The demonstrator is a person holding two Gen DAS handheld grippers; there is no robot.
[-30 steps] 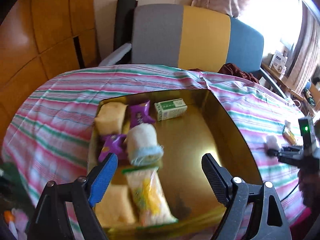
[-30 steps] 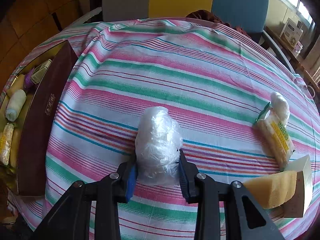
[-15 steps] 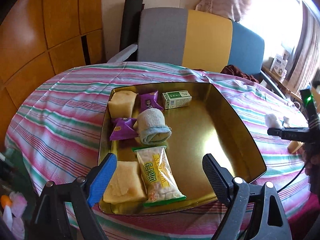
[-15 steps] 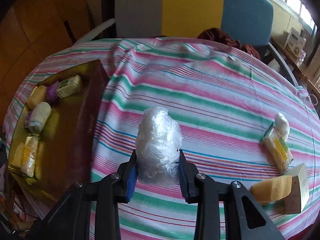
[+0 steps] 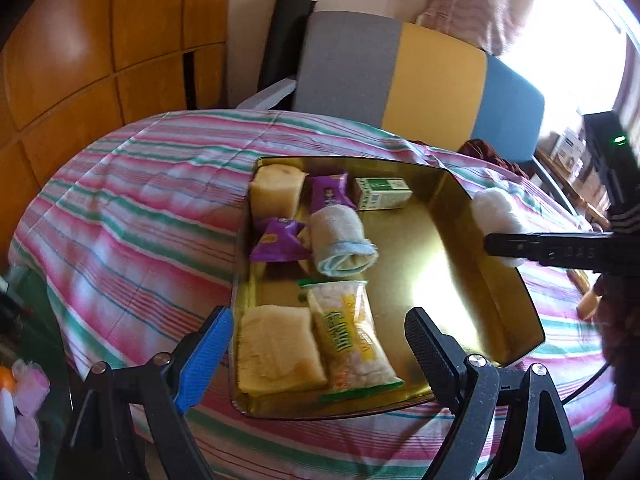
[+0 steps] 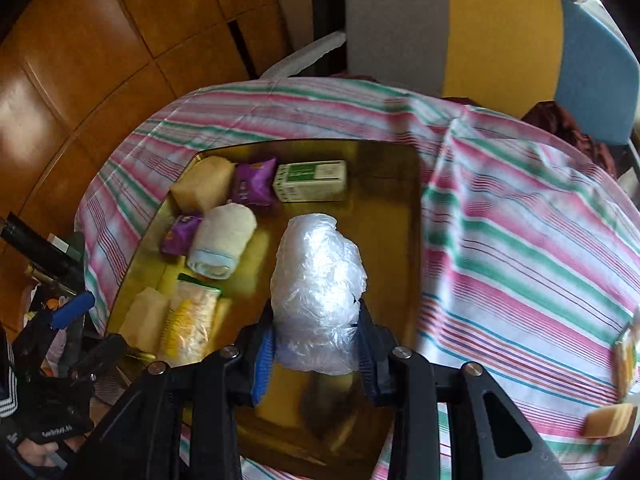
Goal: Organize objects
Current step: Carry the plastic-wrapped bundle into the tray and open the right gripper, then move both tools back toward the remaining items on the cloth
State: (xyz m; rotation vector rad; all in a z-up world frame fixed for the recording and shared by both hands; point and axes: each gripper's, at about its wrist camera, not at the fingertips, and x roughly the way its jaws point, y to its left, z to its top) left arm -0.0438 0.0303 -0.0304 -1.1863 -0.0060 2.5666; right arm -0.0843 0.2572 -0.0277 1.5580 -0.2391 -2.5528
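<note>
A gold tin tray lies on the striped tablecloth. It holds two yellow sponges, purple snack packets, a green-white box, a rolled towel and a yellow-green snack pack. My left gripper hovers open over the tray's near edge with nothing between its fingers. My right gripper is shut on a crumpled clear plastic bundle, held in the air above the tray's bare right half. In the left wrist view that bundle shows over the tray's right wall.
A chair with a grey, yellow and blue back stands behind the table. Wood panelling fills the left. On the cloth to the right lie a sponge block and a snack pack. Clutter sits below the table's left edge.
My right gripper has carried the plastic bundle up and left, from over the cloth to over the tray. My left gripper has drawn back a little from the tray, still open.
</note>
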